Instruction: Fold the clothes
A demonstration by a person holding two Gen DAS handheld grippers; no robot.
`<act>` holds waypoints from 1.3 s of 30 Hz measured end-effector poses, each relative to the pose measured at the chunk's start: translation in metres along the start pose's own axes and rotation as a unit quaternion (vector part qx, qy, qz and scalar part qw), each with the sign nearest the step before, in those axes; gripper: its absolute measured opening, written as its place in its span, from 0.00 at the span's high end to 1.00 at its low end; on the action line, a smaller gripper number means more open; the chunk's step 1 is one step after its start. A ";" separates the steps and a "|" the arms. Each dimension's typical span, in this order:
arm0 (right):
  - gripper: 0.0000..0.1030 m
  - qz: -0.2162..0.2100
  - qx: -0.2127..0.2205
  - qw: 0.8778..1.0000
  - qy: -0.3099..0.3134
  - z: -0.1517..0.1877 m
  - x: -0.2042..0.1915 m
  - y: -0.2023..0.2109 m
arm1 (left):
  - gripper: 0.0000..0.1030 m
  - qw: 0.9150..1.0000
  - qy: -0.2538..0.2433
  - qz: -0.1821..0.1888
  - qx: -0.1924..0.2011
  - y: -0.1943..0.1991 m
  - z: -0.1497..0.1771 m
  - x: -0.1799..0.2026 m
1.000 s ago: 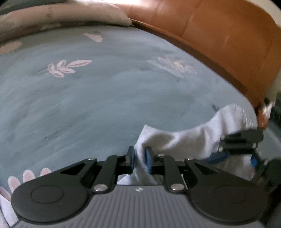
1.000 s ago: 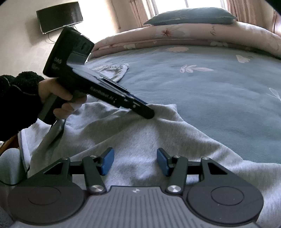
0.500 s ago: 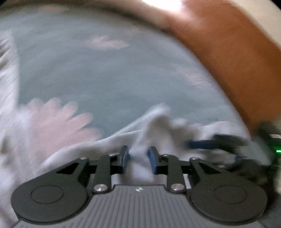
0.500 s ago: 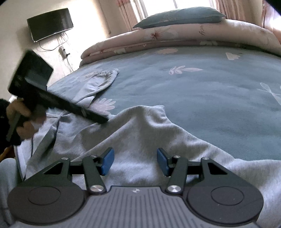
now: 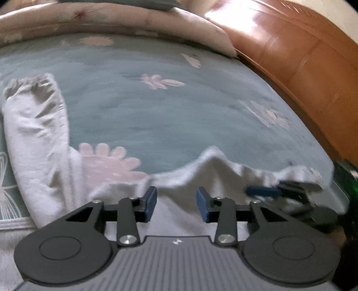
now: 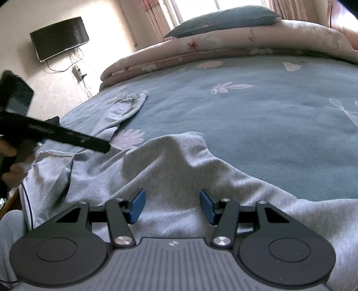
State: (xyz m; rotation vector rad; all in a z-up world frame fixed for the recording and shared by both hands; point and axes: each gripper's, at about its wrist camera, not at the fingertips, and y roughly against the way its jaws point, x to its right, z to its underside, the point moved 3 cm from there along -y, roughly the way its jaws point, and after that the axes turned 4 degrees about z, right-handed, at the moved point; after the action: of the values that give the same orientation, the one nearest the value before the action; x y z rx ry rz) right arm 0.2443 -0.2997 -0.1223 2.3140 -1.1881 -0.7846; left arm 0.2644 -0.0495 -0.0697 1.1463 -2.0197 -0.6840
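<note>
A light grey sweatshirt [image 6: 174, 170] lies crumpled on the bed, one fold standing up in a peak [image 5: 214, 161]. Its long sleeve [image 5: 38, 134] stretches away at the left, also seen as the sleeve [image 6: 125, 107] in the right wrist view. My left gripper [image 5: 176, 204] hovers low over the cloth just short of the peak; its jaws are opening and the pads press on nothing. In the right wrist view the left gripper [image 6: 101, 145] reaches in from the left, held by a hand [image 6: 9, 161]. My right gripper [image 6: 172, 206] stands open over the garment's body, cloth below it.
The bed carries a blue-green sheet [image 6: 257, 125] with pale flowers. A rolled pink quilt [image 6: 223, 49] and a pillow [image 6: 223, 20] lie at its far end. An orange wooden board [image 5: 302, 58] runs along the right edge. A black screen [image 6: 59, 38] hangs on the wall.
My left gripper, shut on a fold of the sweatshirt before, has parted its jaws and swung left and back, bringing the sleeve into view. The fold stays peaked. The right gripper stays put.
</note>
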 end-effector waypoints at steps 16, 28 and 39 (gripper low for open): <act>0.41 0.027 0.014 1.000 -0.005 0.006 0.006 0.017 | 0.54 0.981 -0.011 -0.195 -0.003 0.046 0.065 0.028; 0.41 0.026 0.018 0.999 -0.017 0.007 0.010 0.020 | 0.67 0.968 0.014 -0.251 0.001 0.021 -0.036 -0.031; 0.38 0.018 0.017 0.999 -0.025 -0.004 0.006 0.006 | 0.66 0.938 0.013 -0.332 -0.102 -0.071 -0.086 -0.090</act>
State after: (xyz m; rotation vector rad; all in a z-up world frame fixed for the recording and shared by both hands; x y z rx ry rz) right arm 0.2460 -0.3076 -0.1169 2.3066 -1.2695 -0.8189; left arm 0.4003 -0.0120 -0.0971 1.7066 -1.4695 -1.1667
